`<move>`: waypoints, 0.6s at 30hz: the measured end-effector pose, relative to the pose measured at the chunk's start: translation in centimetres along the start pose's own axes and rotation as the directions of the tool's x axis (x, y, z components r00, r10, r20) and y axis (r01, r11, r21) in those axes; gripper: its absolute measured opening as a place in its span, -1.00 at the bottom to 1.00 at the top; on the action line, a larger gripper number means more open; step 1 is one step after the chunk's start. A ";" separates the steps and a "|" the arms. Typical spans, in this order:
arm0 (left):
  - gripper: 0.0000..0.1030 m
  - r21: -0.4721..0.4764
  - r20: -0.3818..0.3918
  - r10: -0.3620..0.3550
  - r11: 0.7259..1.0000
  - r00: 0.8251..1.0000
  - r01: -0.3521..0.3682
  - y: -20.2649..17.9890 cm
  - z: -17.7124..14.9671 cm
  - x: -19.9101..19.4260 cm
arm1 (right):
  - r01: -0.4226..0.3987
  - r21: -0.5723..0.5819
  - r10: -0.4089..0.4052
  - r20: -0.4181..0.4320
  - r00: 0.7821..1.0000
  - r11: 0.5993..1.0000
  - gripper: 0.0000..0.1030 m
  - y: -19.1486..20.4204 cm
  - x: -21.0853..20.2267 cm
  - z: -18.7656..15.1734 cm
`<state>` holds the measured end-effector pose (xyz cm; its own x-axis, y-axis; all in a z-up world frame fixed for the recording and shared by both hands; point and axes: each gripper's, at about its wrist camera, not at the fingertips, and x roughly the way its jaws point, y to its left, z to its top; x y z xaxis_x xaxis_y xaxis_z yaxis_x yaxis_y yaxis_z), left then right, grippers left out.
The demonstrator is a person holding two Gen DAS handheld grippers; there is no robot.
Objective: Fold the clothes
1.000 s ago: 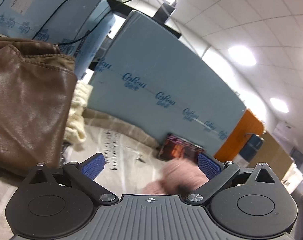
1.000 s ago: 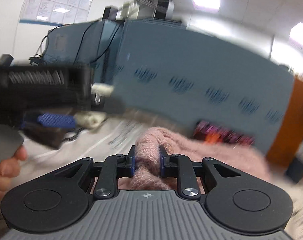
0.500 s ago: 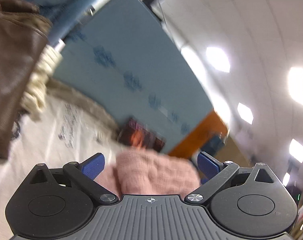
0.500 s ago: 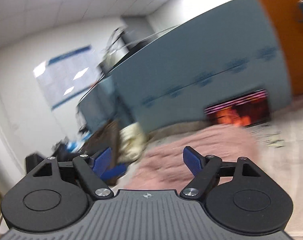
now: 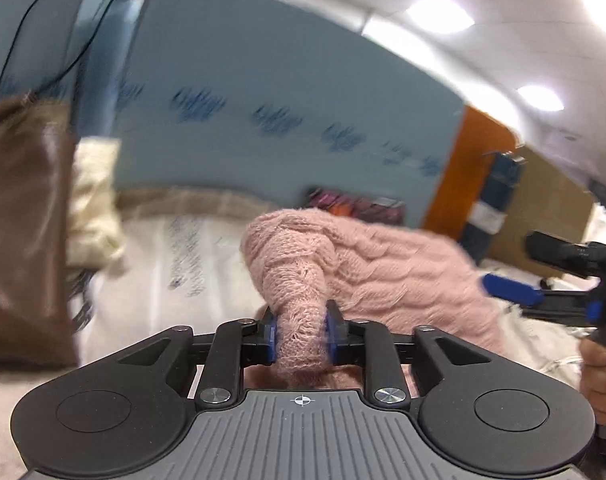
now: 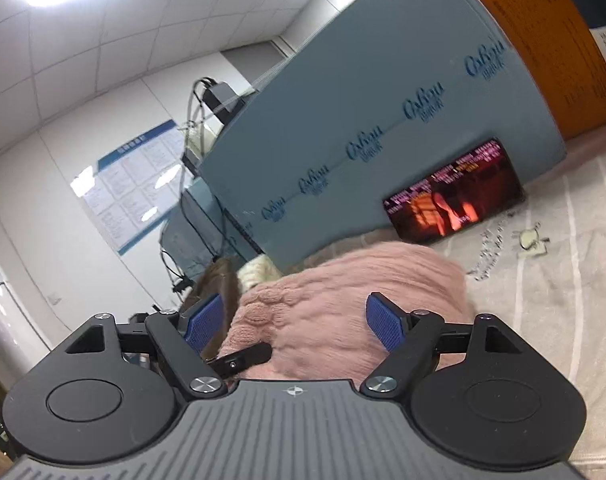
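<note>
A pink knitted sweater (image 5: pixel 383 264) lies bunched on the pale cloth-covered surface (image 5: pixel 151 280). My left gripper (image 5: pixel 301 330) is shut on a rolled fold of the sweater near its front edge. My right gripper (image 6: pixel 297 322) is open, its blue pads on either side above the sweater (image 6: pixel 335 304) without holding it. The right gripper also shows at the right edge of the left wrist view (image 5: pixel 543 292), with the hand that holds it.
A brown leather garment (image 5: pixel 23 240) and a cream knit (image 5: pixel 95 208) are piled at the left. Blue foam boards (image 6: pixel 383 120) stand behind the surface, with a dark picture card (image 6: pixel 455 196) leaning on them. An orange panel (image 5: pixel 475 168) stands at the far right.
My left gripper has closed on the pink sweater. My right gripper let go of it half a second ago and stays open above it.
</note>
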<state>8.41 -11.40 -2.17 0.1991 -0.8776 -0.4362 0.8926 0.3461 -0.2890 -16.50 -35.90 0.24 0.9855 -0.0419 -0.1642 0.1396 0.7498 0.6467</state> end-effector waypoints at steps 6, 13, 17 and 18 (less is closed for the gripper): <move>-0.13 0.022 -0.020 0.056 0.998 0.998 -0.056 -0.5 -0.5 0.7 | 0.065 0.031 -0.062 -0.083 0.995 0.997 0.55 -1.9 2.3 -1.2; 0.54 -0.203 0.060 0.011 0.979 0.998 0.002 1.9 0.4 -1.5 | 0.042 0.025 -0.042 -0.010 0.999 0.999 0.64 -2.0 1.7 -1.9; 0.83 -0.436 0.102 -0.018 0.898 0.995 0.061 3.1 0.1 -4.6 | 0.089 0.107 -0.107 0.172 0.979 0.990 0.83 -2.5 -0.7 -1.4; 0.83 -0.481 0.100 -0.024 0.874 0.995 0.070 3.2 -0.4 -5.2 | 0.117 0.139 -0.139 0.166 0.976 0.983 0.84 -2.9 -0.7 -1.3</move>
<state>10.08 -5.58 -1.16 0.2171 -0.9145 -0.3414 0.5996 0.4009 -0.6927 -17.75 -37.19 -2.53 0.9586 -0.2549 -0.1268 0.2657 0.6410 0.7201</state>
